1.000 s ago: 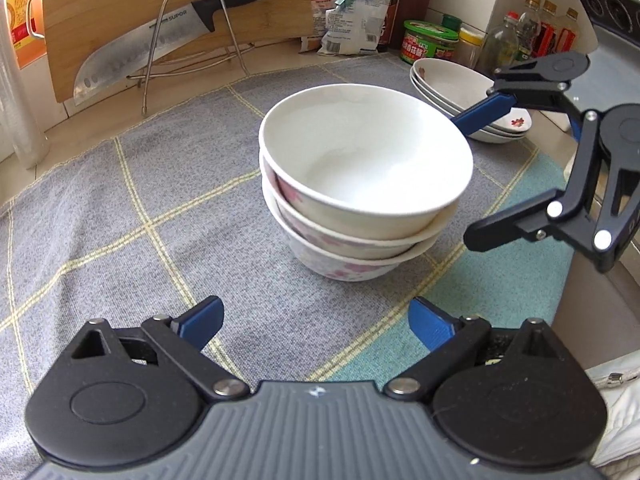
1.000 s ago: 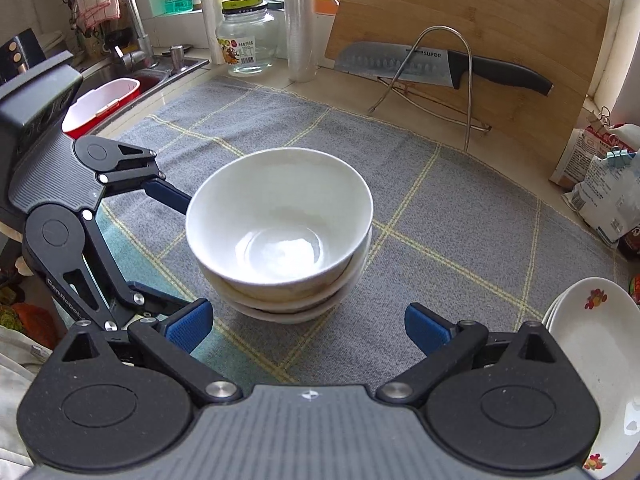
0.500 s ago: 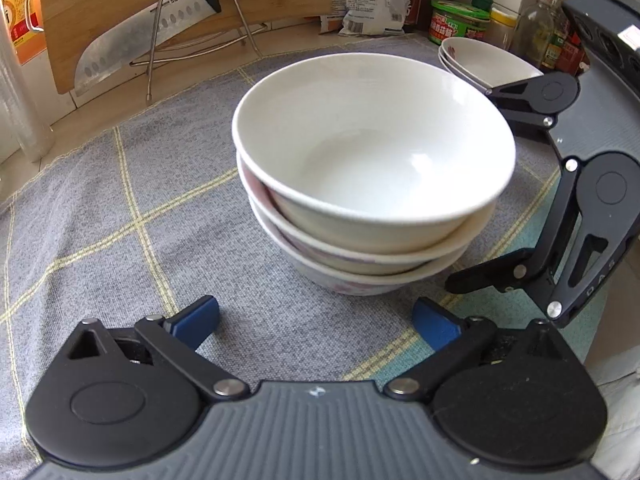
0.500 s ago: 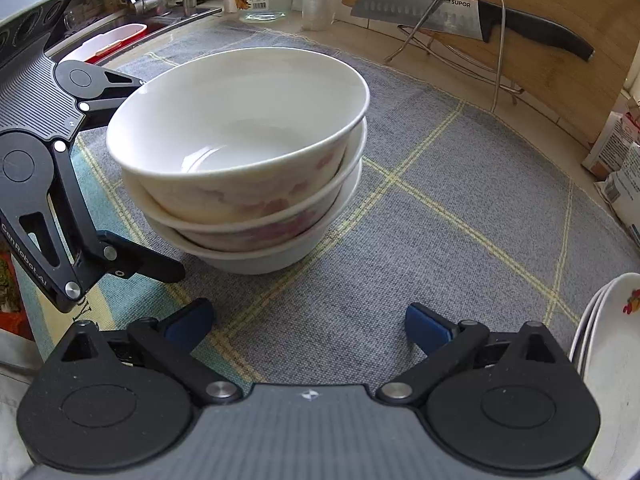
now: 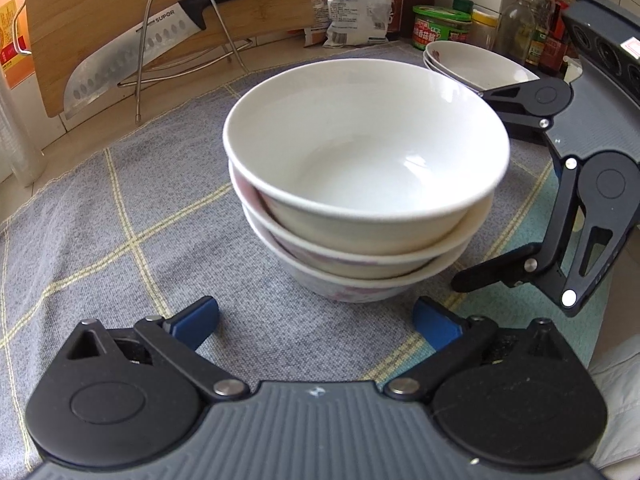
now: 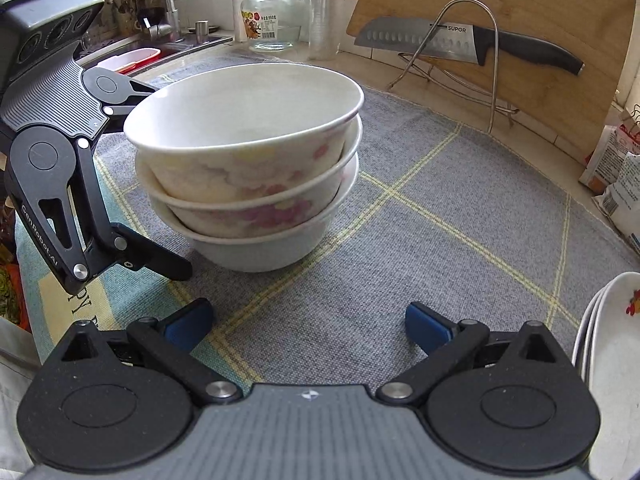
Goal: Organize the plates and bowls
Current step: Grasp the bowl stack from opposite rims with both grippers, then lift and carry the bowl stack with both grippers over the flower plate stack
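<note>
A stack of three white bowls with pink flower prints (image 5: 360,184) stands on the grey checked mat (image 5: 100,220); it also shows in the right wrist view (image 6: 248,160). My left gripper (image 5: 316,316) is open and empty, just short of the stack's base. My right gripper (image 6: 308,320) is open and empty, low over the mat, to the right of the stack. Each gripper shows in the other's view, beside the stack. A pile of white plates (image 5: 476,64) sits at the mat's far right, also in the right wrist view (image 6: 608,360).
A cutting board (image 6: 520,40) leans at the back with a knife (image 6: 460,40) on a wire rack (image 6: 472,60). A glass jar (image 6: 274,16) and a sink (image 6: 132,56) are at the left; food bags (image 5: 356,4) and bottles (image 5: 536,20) at the right.
Both grippers have dropped lower and moved closer to the bowl stack, which now looks larger in both views. Both stay open. The bowls have not moved.
</note>
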